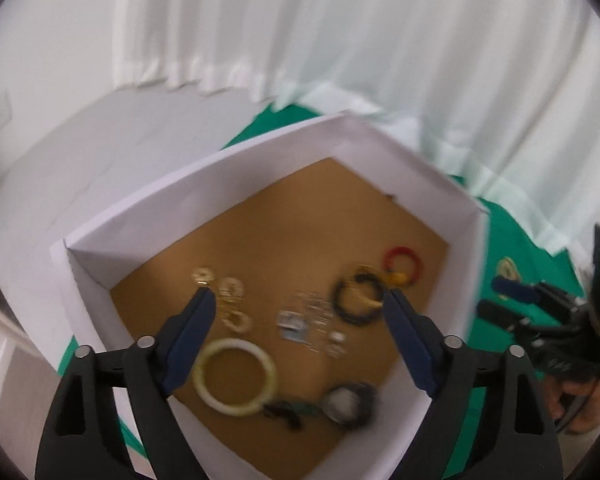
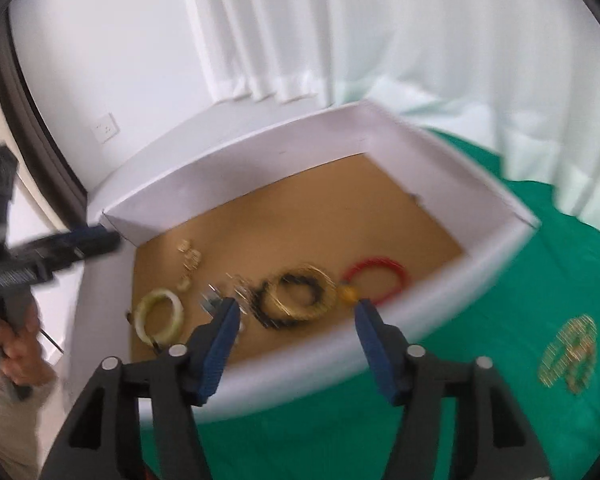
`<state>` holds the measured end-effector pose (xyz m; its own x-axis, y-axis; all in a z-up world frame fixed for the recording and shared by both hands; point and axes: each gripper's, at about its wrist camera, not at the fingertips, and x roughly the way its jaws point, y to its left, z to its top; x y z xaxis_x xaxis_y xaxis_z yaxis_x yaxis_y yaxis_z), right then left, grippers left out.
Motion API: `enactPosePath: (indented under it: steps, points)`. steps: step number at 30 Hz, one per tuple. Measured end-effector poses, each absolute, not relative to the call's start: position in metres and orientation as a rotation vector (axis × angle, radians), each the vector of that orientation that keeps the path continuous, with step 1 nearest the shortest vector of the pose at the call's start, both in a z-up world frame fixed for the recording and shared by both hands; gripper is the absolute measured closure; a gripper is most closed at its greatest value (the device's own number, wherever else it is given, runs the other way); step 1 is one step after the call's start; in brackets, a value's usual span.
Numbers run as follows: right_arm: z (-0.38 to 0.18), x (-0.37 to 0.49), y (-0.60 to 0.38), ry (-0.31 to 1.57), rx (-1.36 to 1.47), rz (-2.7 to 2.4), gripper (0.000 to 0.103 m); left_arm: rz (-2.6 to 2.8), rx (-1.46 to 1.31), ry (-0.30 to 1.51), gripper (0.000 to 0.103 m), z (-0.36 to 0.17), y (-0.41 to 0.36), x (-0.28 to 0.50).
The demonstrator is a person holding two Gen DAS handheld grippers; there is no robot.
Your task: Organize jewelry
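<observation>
A white-walled box (image 1: pixel 284 148) with a brown floor holds the jewelry. Inside lie a pale jade bangle (image 1: pixel 236 376), a black bead bracelet (image 1: pixel 356 298), a red bangle (image 1: pixel 403 264), small gold earrings (image 1: pixel 230 292), silver pieces (image 1: pixel 308 318) and a dark necklace with a round pendant (image 1: pixel 346 402). My left gripper (image 1: pixel 298 296) is open and empty above the box. My right gripper (image 2: pixel 296 308) is open and empty above the near wall of the box (image 2: pixel 300 368); it also shows in the left wrist view (image 1: pixel 500 298). A gold piece (image 2: pixel 570 354) lies outside on the green cloth (image 2: pixel 440 420).
White curtains (image 1: pixel 340 40) hang behind the table. A white wall with a socket (image 2: pixel 108 128) is at the left. The green cloth covers the table around the box. Both views are motion-blurred.
</observation>
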<state>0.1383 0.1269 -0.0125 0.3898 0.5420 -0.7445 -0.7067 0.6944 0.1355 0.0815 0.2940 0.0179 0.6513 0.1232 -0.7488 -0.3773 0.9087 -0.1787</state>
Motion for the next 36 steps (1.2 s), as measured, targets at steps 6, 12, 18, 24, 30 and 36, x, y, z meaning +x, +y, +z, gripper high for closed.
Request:
enactPosePath:
  steps: [6, 12, 18, 24, 30, 36]
  points:
    - [-0.061, 0.098, 0.018, 0.812, -0.251, 0.555, 0.041, 0.062, -0.251, 0.771, 0.008, 0.035, 0.185, 0.066]
    - [-0.098, 0.074, -0.090, 0.839, -0.186, 0.295, 0.041, -0.169, -0.227, 0.866, 0.006, -0.005, 0.084, 0.077]
    - [-0.109, 0.072, -0.174, 0.830, -0.066, 0.106, 0.041, -0.210, -0.153, 0.970, 0.006, -0.059, 0.029, 0.110]
    - [-0.117, 0.080, -0.211, 0.825, -0.018, 0.042, 0.041, -0.180, -0.074, 0.957, 0.006, -0.078, 0.005, 0.138]
    - [-0.132, 0.091, -0.220, 0.840, 0.009, 0.029, 0.041, -0.123, -0.086, 0.924, 0.006, -0.096, 0.005, 0.160]
    - [-0.137, 0.091, -0.224, 0.841, 0.026, 0.046, 0.040, -0.074, -0.026, 0.906, 0.006, -0.114, 0.002, 0.175]
